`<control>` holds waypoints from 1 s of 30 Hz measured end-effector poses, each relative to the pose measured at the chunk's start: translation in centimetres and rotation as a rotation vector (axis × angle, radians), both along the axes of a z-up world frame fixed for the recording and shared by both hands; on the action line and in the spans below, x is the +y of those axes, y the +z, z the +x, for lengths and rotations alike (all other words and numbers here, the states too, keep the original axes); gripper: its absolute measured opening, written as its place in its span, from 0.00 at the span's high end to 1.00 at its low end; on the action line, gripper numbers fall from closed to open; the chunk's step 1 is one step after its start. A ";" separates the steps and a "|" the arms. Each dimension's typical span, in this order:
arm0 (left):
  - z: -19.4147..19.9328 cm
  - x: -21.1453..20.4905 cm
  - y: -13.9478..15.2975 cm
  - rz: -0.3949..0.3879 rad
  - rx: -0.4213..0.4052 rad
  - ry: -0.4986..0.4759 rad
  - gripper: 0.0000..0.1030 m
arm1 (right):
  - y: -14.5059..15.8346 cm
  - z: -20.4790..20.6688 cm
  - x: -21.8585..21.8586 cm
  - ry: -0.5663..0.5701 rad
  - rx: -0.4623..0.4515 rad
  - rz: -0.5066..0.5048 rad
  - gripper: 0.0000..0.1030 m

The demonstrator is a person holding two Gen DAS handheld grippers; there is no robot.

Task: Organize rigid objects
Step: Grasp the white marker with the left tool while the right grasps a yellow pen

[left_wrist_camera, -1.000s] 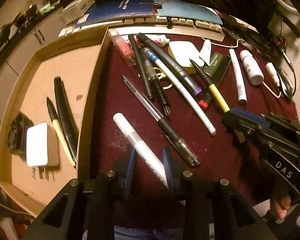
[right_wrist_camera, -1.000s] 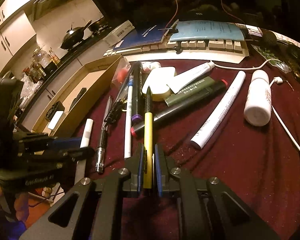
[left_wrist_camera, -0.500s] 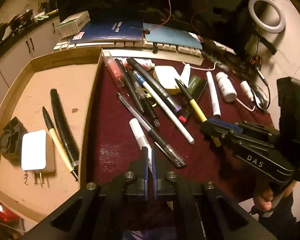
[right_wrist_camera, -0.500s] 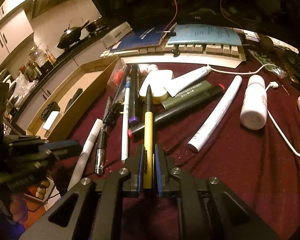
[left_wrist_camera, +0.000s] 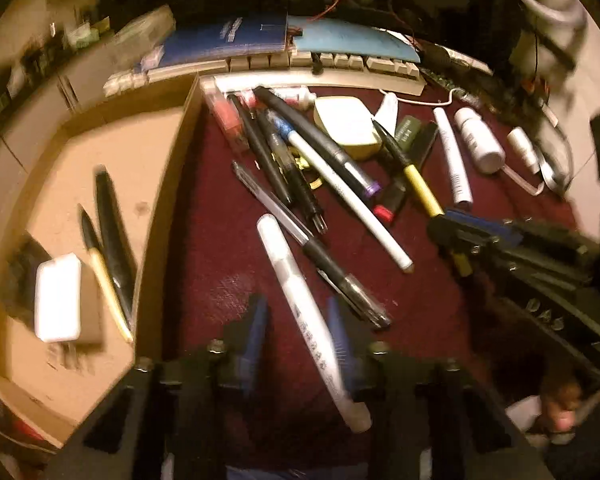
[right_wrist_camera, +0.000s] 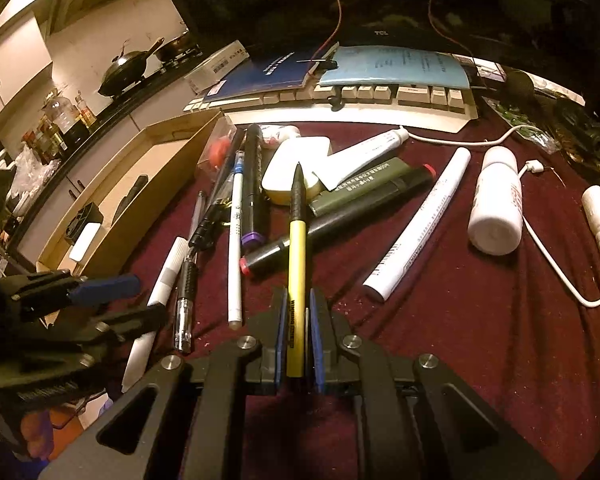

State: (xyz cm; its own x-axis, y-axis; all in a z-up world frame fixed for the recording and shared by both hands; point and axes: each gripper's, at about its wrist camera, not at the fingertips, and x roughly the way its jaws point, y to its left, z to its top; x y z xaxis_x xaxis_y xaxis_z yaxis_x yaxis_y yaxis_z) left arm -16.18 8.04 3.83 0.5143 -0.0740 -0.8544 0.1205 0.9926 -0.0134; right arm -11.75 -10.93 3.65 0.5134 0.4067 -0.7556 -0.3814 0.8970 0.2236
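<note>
My left gripper (left_wrist_camera: pixel 298 318) is open, its blue fingers either side of a white marker (left_wrist_camera: pixel 300 300) that lies on the dark red cloth. My right gripper (right_wrist_camera: pixel 298 316) is shut on a yellow and black pen (right_wrist_camera: pixel 296 248) and holds it pointing away over the pile. It also shows in the left wrist view (left_wrist_camera: pixel 452 228), at the right. A heap of pens and markers (left_wrist_camera: pixel 312 168) lies on the cloth. The cardboard tray (left_wrist_camera: pixel 148 152) at the left holds two pens (left_wrist_camera: pixel 108 232) and a white charger (left_wrist_camera: pixel 58 296).
A keyboard (right_wrist_camera: pixel 380 96) with blue booklets on it runs along the back. A white bottle (right_wrist_camera: pixel 496 204), a white tube (right_wrist_camera: pixel 416 228), a cable (right_wrist_camera: pixel 552 264) and a cream case (right_wrist_camera: pixel 292 168) lie on the cloth. A small black fan (right_wrist_camera: pixel 85 218) sits in the tray.
My left gripper was open around the white marker, shut half a second ago, and is open around it again, lower. The right gripper still holds the yellow pen.
</note>
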 end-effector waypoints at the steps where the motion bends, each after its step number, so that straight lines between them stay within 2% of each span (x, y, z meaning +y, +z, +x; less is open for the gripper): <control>1: -0.1 -0.2 0.0 0.008 0.000 -0.010 0.81 | 0.0 0.0 -0.1 -0.001 0.001 0.002 0.89; 3: -0.5 -0.6 0.1 0.041 -0.006 -0.030 0.82 | 0.0 0.1 -0.2 -0.001 0.006 0.008 0.89; 5: -0.6 -0.3 0.0 0.030 -0.024 -0.021 0.81 | 0.0 0.3 -0.2 -0.002 0.010 0.012 0.90; 6: -0.4 -0.2 -0.1 0.026 -0.036 -0.006 0.76 | 0.0 0.3 -0.2 -0.002 0.010 0.012 0.89; 7: -0.4 0.0 -0.2 0.035 -0.047 0.003 0.63 | 0.0 0.3 -0.1 -0.002 0.009 0.010 0.89; 8: -0.2 -0.1 -0.3 0.070 -0.072 0.010 0.61 | 0.0 0.3 -0.2 -0.002 0.008 0.010 0.89; 9: 0.0 -0.1 -0.3 0.071 -0.077 -0.007 0.70 | 0.0 0.3 -0.2 -0.002 0.006 0.006 0.89; 10: 0.2 -0.1 -0.3 0.047 -0.063 -0.023 0.86 | 0.0 0.2 -0.1 -0.002 0.004 0.002 0.89; 12: 0.1 0.8 0.1 -0.025 -0.057 -0.020 0.89 | 0.0 0.3 -0.1 -0.003 0.004 0.001 0.89; 14: 0.0 2.7 0.2 -0.169 -0.052 -0.012 0.89 | 0.0 0.3 -0.3 -0.012 0.003 0.005 0.89; 16: -0.1 3.9 0.1 -0.276 -0.031 -0.017 0.89 | 0.2 0.1 -0.6 -0.031 -0.011 0.020 0.89; 20: -0.7 4.7 0.9 -0.347 -0.042 -0.021 0.89 | 0.7 -0.1 -1.4 -0.050 -0.035 0.069 0.89; 26: -1.3 6.4 3.9 -0.433 -0.111 0.006 0.89 | 1.1 -0.3 -2.3 -0.072 -0.042 0.136 0.89; 30: -1.1 9.5 5.9 -0.484 -0.156 0.059 0.89 | 2.2 -0.7 -1.1 -0.047 -0.008 0.243 0.89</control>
State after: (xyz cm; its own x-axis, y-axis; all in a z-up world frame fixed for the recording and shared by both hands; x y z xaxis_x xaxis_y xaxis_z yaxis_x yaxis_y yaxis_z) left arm -17.23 17.52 9.68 0.6483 -0.4089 -0.6423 0.1017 0.8825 -0.4591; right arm -12.41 -12.03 5.81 0.5419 0.5513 -0.6344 -0.3432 0.8342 0.4317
